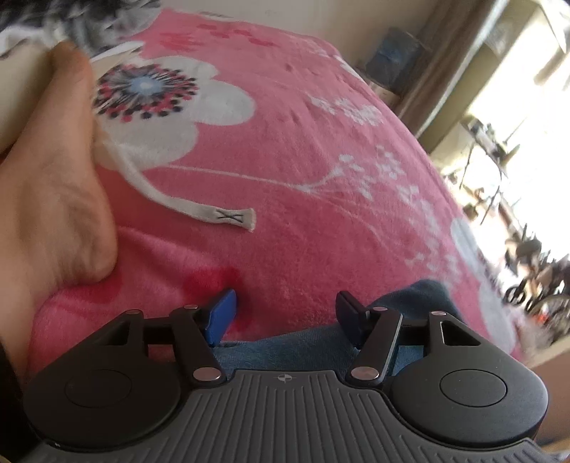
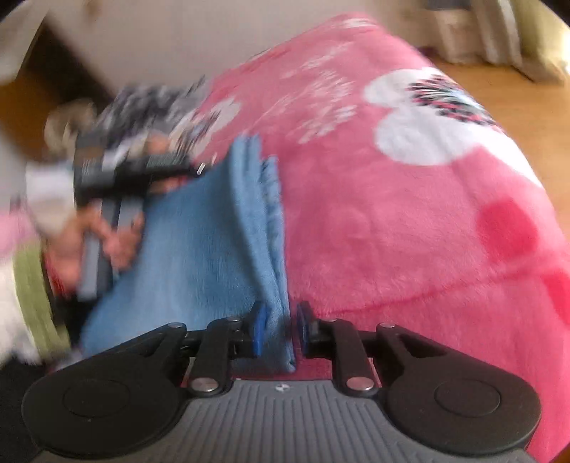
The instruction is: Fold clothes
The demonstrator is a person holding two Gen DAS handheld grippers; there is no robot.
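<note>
A blue fleece cloth (image 2: pixel 199 242) lies folded on the pink flowered blanket (image 2: pixel 409 231). My right gripper (image 2: pixel 279 329) is shut on its near folded edge. In the right wrist view the left gripper (image 2: pixel 117 185), blurred, rests on the cloth's far left side in a hand. In the left wrist view my left gripper (image 1: pixel 285 315) is open, its jaws wide apart, with the blue cloth (image 1: pixel 313 349) beneath and behind its fingers and nothing between them.
A tan garment (image 1: pixel 53 185) with a white drawstring (image 1: pixel 199 210) lies at the left on the blanket (image 1: pixel 302 142). A grey patterned garment (image 1: pixel 89 21) sits at the far corner. The bed edge drops off at the right toward a bright window.
</note>
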